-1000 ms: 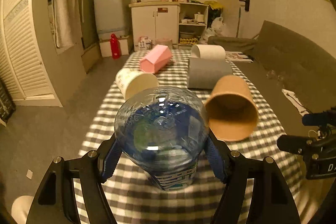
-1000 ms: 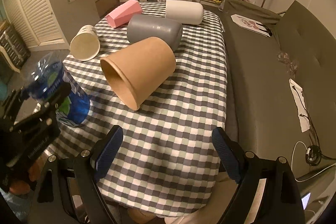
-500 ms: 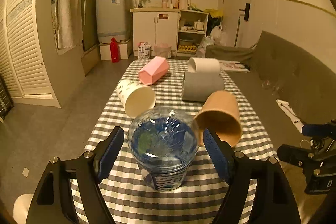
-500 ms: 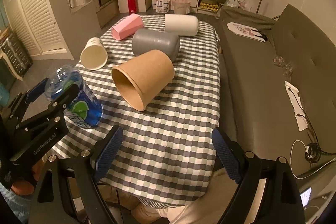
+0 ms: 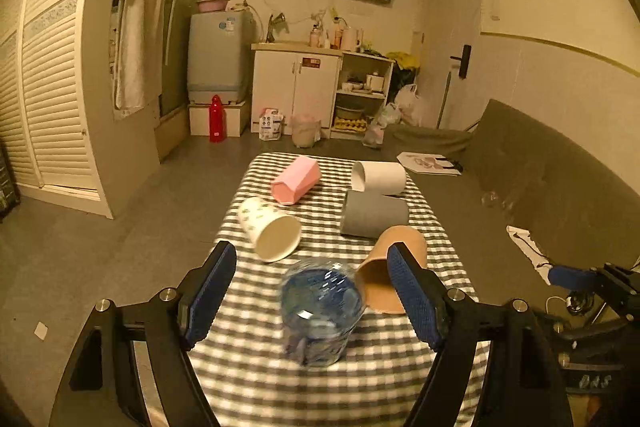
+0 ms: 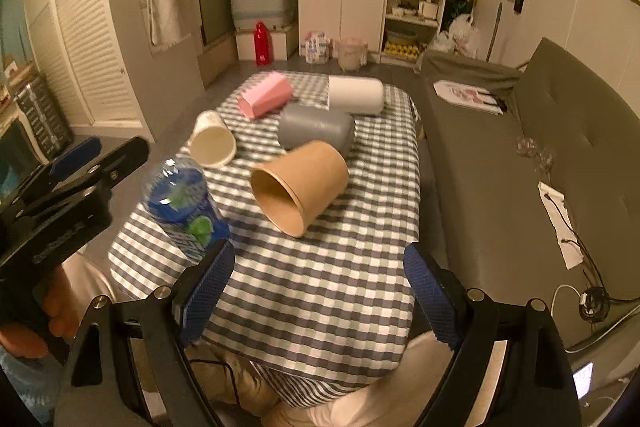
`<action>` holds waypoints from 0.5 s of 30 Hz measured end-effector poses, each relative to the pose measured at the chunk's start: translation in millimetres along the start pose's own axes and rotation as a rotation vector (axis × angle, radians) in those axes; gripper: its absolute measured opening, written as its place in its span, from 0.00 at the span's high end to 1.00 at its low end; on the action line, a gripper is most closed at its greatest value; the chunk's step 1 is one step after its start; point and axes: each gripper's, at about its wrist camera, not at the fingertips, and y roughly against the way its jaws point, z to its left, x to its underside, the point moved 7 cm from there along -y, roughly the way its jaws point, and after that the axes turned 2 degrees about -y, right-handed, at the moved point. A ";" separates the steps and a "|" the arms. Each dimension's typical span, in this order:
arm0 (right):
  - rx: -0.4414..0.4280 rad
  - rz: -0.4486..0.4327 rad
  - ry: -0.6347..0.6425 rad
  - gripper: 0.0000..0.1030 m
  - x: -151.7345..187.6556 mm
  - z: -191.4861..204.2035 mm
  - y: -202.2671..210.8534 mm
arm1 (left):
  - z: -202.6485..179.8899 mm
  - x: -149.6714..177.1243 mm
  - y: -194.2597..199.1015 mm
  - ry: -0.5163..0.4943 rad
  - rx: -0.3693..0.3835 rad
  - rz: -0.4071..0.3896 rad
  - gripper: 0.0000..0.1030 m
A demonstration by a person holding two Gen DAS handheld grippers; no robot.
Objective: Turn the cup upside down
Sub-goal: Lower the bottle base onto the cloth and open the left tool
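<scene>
Checked grey-and-white cloth on the table (image 5: 248,379) is being shown ahead of the left gripper (image 5: 312,291), with a kitchen corner behind.

Left wrist view. The left gripper's jaws are being held wide apart, clamped on nothing. Just ahead, between the blue pads but untouched, a clear blue plastic cup (image 5: 320,311) is standing base-up on the cloth; its outline is blurred. Just beyond the right pad, a brown paper cup (image 5: 380,279) is lying on its side, mouth towards the claw. Further ahead: a white paper cup (image 5: 270,233) on its side to the left, a grey cylinder (image 5: 374,215), a pink faceted cup (image 5: 296,180) and a white cylinder (image 5: 380,177).

Right wrist view. The right gripper (image 6: 316,291) is likewise being held open and empty over the near cloth. Ahead and left of it the clear blue plastic cup (image 6: 182,203) is standing; the brown paper cup (image 6: 300,183) is lying ahead of centre.

Handling, judged: the brown paper cup is being taken as light, matte, thin-walled and easily crushed; a gentle hold across the mid-wall, away from the rim, is advised.
</scene>
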 end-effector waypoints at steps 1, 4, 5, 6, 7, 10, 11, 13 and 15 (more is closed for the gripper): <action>-0.006 -0.022 -0.001 0.16 -0.2 3.3 4.2 | 5.7 2.8 5.8 0.000 -0.013 0.004 0.14; -0.025 -0.064 -0.010 0.16 3.2 13.1 9.1 | 20.8 14.4 21.3 -0.002 -0.049 -0.002 0.12; -0.032 -0.076 -0.013 0.16 5.4 17.1 9.2 | 24.9 19.6 24.0 -0.006 -0.064 0.001 0.12; -0.037 -0.088 -0.014 0.16 7.6 20.6 9.2 | 29.3 25.1 26.9 -0.011 -0.079 0.005 0.11; -0.041 -0.100 -0.011 0.16 10.8 24.3 8.5 | 33.1 29.8 28.5 -0.015 -0.094 0.008 0.09; -0.027 -0.137 0.018 0.11 22.6 36.3 4.6 | 47.6 43.3 32.7 0.010 -0.124 0.022 0.05; -0.023 -0.140 0.026 0.11 25.2 39.1 3.2 | 50.8 46.4 34.3 0.020 -0.123 0.024 0.04; -0.023 -0.145 0.039 0.11 30.5 43.6 0.6 | 54.0 53.1 34.5 0.027 -0.135 0.027 0.03; -0.018 -0.151 0.042 0.11 33.6 46.5 -2.1 | 55.5 59.4 33.4 0.018 -0.139 0.034 0.03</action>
